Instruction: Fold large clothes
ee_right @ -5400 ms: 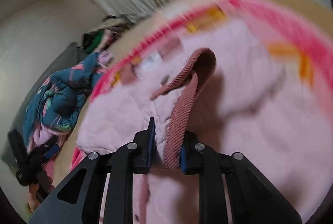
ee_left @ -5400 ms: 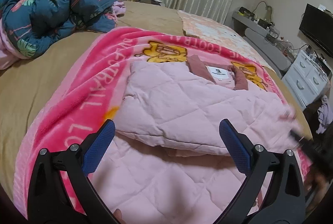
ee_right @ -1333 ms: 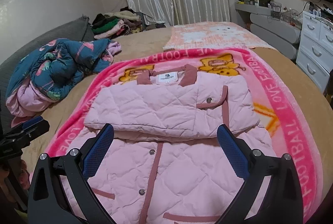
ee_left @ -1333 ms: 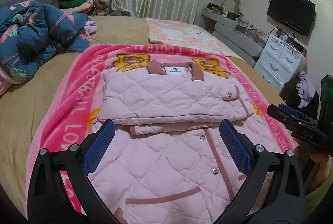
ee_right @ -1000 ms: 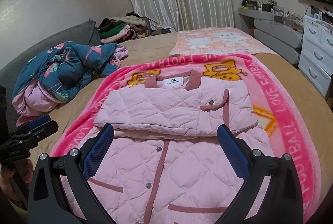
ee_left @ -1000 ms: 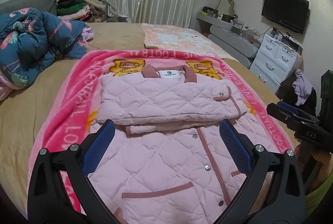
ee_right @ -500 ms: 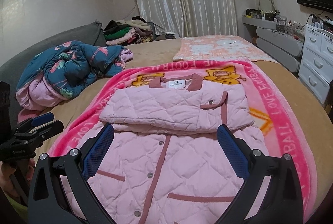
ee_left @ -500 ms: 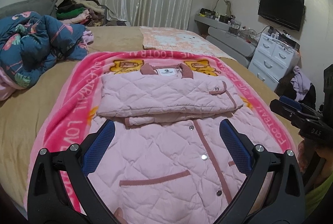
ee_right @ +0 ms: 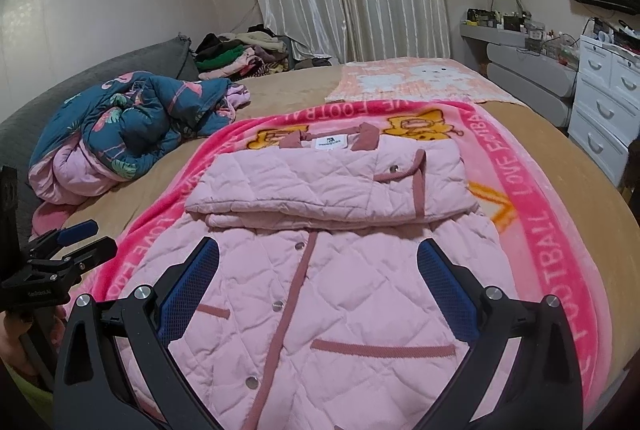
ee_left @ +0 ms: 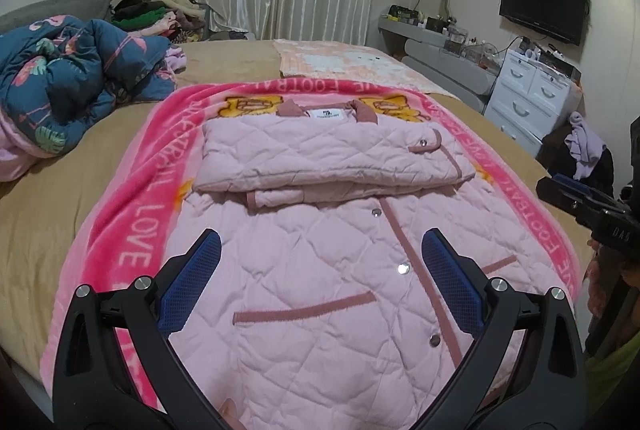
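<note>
A pink quilted jacket (ee_left: 320,262) (ee_right: 320,282) with dusty-rose trim lies flat on a bright pink blanket (ee_left: 132,230) (ee_right: 540,230) on the bed. Both sleeves are folded across its chest in a thick band (ee_left: 320,162) (ee_right: 320,190) below the collar. My left gripper (ee_left: 320,250) hovers open above the jacket's lower half, nothing between its blue pads. My right gripper (ee_right: 318,262) is open too, over the same lower half from the right side. Each gripper shows at the edge of the other's view: the right one (ee_left: 580,206), the left one (ee_right: 68,242).
A crumpled blue flamingo-print quilt (ee_left: 68,82) (ee_right: 132,126) lies at the bed's left. A peach blanket (ee_left: 344,62) lies beyond the pink one. A pile of clothes (ee_right: 240,58) sits by the curtains. White drawers (ee_left: 528,98) and a wall TV (ee_left: 544,8) stand on the right.
The right gripper let go of the sleeve cuff it held; the sleeve now lies folded across the chest. Both grippers have drawn back toward the hem, so more of the jacket shows.
</note>
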